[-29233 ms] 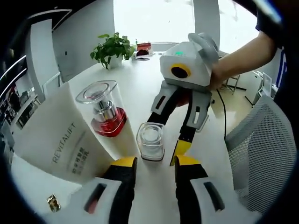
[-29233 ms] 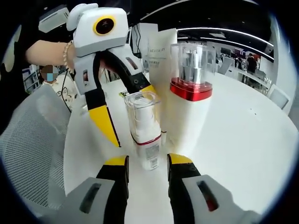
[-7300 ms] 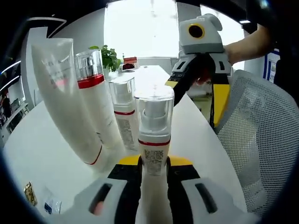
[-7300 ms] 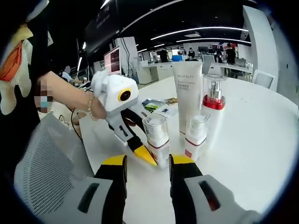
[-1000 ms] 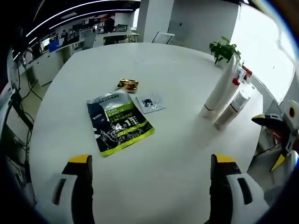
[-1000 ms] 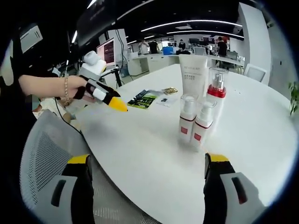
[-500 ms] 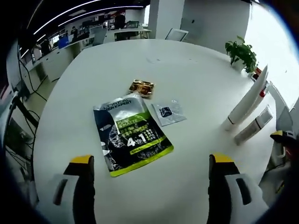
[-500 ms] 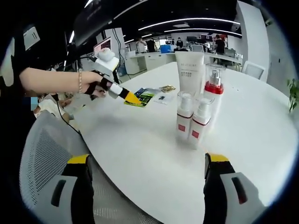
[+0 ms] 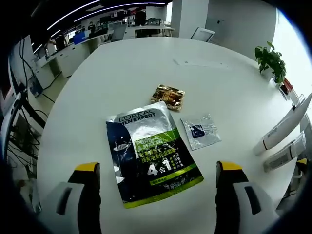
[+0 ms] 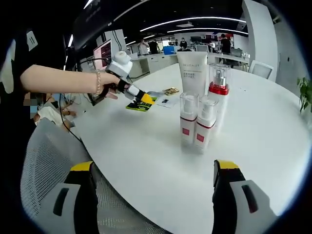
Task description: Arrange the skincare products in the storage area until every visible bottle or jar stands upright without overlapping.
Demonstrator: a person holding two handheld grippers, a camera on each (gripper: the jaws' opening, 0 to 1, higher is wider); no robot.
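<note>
Four skincare products stand upright in a tight group on the white round table [image 10: 273, 146]: a white tube [image 10: 192, 73], a tall pump bottle with a red collar [image 10: 218, 92], and two small clear-capped bottles [image 10: 187, 122] [image 10: 206, 124] in front. My right gripper [image 10: 153, 166] is open and well short of them. A hand holds my left gripper [image 10: 144, 99] away to their left. In the left gripper view my left gripper [image 9: 158, 166] is wide open over a green and black pouch [image 9: 148, 156]. The tube [image 9: 285, 126] and one bottle [image 9: 287, 153] show at the right edge.
A gold sachet [image 9: 168, 96] and a small clear sachet [image 9: 200, 131] lie beside the pouch. A potted plant [image 9: 270, 58] stands at the table's far side. A grey mesh chair [image 10: 44, 170] sits at the table's near edge. Desks and people are in the background.
My left gripper has moved over the pouch and sachets, so the bottles slid to the right edge of its view. The right gripper view has shifted a little closer to the bottles.
</note>
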